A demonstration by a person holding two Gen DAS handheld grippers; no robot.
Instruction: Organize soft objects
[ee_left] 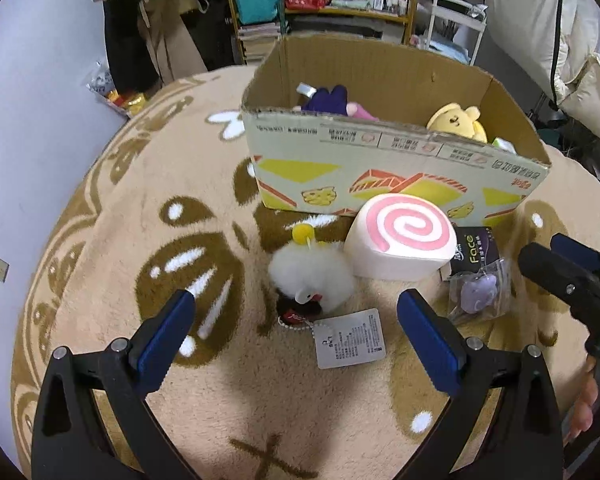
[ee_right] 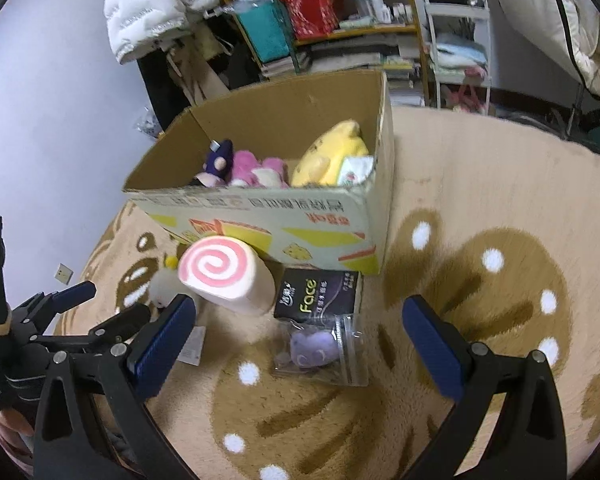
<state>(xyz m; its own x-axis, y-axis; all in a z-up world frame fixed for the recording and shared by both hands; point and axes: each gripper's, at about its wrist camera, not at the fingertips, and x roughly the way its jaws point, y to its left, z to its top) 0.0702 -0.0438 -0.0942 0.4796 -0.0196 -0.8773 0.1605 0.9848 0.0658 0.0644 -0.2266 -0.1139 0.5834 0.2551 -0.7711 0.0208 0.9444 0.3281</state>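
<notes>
- Two grippers, left gripper [ee_left: 294, 322] and right gripper [ee_right: 300, 326], hung spread wide, holding nothing
- Cardboard box [ee_left: 380, 160] stood open-topped on the rug [ee_right: 480, 200], plush toys inside
- Fluffy white toy [ee_left: 310, 274], swirl cushion [ee_left: 400, 236] and bagged purple toy [ee_right: 320, 350] crowded its near wall
- Bare rug lay right of the box

Both wrist views look down, near, sharing cardboard box [ee_left: 380, 152] front.
</notes>
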